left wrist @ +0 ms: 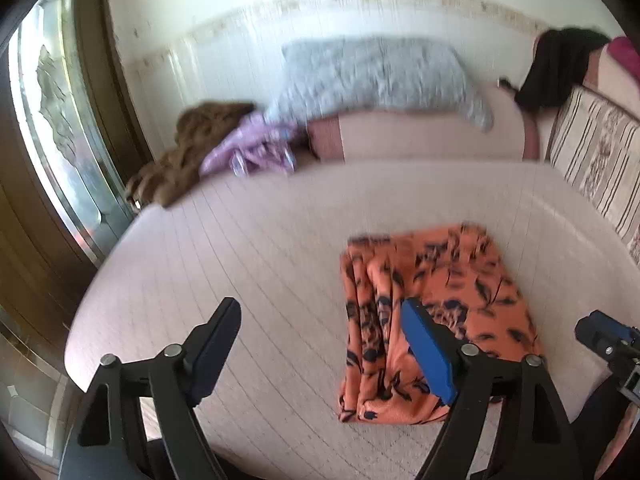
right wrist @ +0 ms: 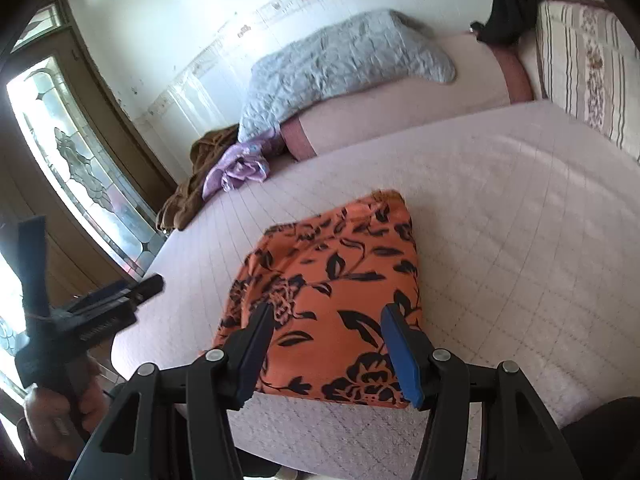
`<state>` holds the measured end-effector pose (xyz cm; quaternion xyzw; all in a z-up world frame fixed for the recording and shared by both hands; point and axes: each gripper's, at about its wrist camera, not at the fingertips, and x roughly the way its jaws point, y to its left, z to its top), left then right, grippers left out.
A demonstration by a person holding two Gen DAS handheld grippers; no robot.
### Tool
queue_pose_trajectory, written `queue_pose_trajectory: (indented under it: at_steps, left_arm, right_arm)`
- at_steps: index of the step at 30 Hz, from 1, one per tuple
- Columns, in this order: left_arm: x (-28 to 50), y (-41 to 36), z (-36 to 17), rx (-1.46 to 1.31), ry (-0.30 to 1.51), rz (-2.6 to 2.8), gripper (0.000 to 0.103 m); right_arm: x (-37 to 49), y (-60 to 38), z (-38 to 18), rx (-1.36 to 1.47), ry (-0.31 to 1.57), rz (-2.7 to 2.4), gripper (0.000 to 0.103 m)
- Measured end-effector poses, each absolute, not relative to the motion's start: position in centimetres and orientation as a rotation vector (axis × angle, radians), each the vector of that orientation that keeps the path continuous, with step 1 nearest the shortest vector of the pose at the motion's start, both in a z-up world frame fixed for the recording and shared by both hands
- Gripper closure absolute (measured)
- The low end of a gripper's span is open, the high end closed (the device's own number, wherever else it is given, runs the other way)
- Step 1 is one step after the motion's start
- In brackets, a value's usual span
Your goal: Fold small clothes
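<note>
An orange cloth with a dark floral print (left wrist: 432,312) lies folded in a rough rectangle on the pale quilted bed (left wrist: 248,248); it also shows in the right wrist view (right wrist: 332,300). My left gripper (left wrist: 320,320) is open and empty, above the bed just left of the cloth's near edge. My right gripper (right wrist: 326,320) is open and empty, hovering over the cloth's near end with a finger on each side. The right gripper also shows at the right edge of the left wrist view (left wrist: 604,336), and the left gripper, held in a hand, at the left of the right wrist view (right wrist: 92,304).
A grey quilted blanket (right wrist: 340,64) lies on a pink bolster at the back. A lilac garment (right wrist: 240,168) and a brown one (right wrist: 192,196) sit at the bed's far left corner. A striped cushion (right wrist: 584,64) and black clothing (right wrist: 508,0) are far right. A glass door (right wrist: 80,168) is left.
</note>
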<state>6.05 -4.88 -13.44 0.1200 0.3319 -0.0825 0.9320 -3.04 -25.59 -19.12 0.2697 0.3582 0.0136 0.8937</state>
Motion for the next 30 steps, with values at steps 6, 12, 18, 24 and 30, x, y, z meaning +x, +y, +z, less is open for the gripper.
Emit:
queue_pose_trajectory:
  at_steps: [6, 12, 18, 24, 30]
  left_arm:
    - [3.9, -4.2, -9.6, 0.23, 0.571, -0.166, 0.01]
    - [2.0, -4.0, -7.5, 0.22, 0.496, -0.15, 0.001]
    - [1.9, -3.9, -7.2, 0.203, 0.526, -0.148, 0.0]
    - [1.4, -3.5, -7.0, 0.213, 0.489, -0.108, 0.0]
    - [1.3, -3.1, -7.0, 0.205, 0.49, -0.111, 0.0]
  right_arm:
    - [-4.2, -24.9, -15.5, 0.5, 0.692, 0.009, 0.043]
    - [-5.5, -24.0, -12.1, 0.434, 0.631, -0.01, 0.038]
    - [-6.7, -23.1, -10.3, 0.35, 0.59, -0.064, 0.036]
    - [-7.1, -23.0, -9.8, 0.31, 0.576, -0.101, 0.036]
    - [-6.9, -23.5, -9.8, 0.321, 0.584, -0.157, 0.036]
